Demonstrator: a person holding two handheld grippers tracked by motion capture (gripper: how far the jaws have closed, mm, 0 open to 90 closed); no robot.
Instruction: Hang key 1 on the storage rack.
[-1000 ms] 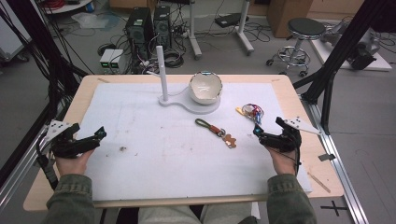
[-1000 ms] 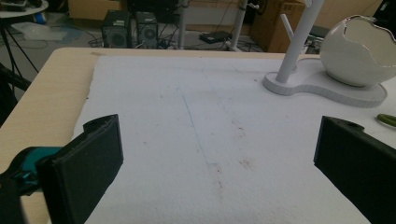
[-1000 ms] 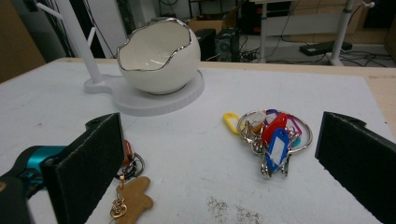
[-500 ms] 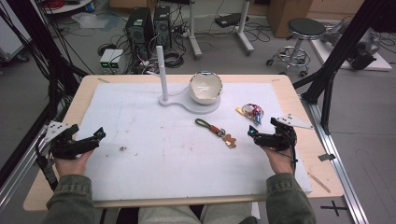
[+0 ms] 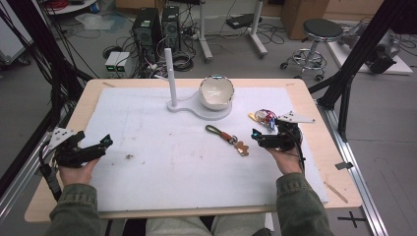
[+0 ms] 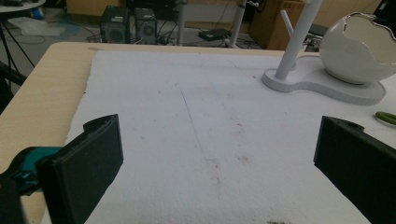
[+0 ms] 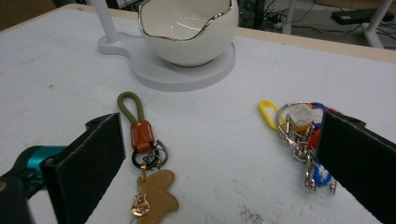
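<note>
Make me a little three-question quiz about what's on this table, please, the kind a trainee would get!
1. True or false: the right gripper is shut.
2. What does the white bowl stand on?
3. Which lies nearer the right gripper's tips: A, the brown keychain, or B, the white post?

Key: 1. False, its jaws stand wide apart. 2. The white stand. 3. A.
</note>
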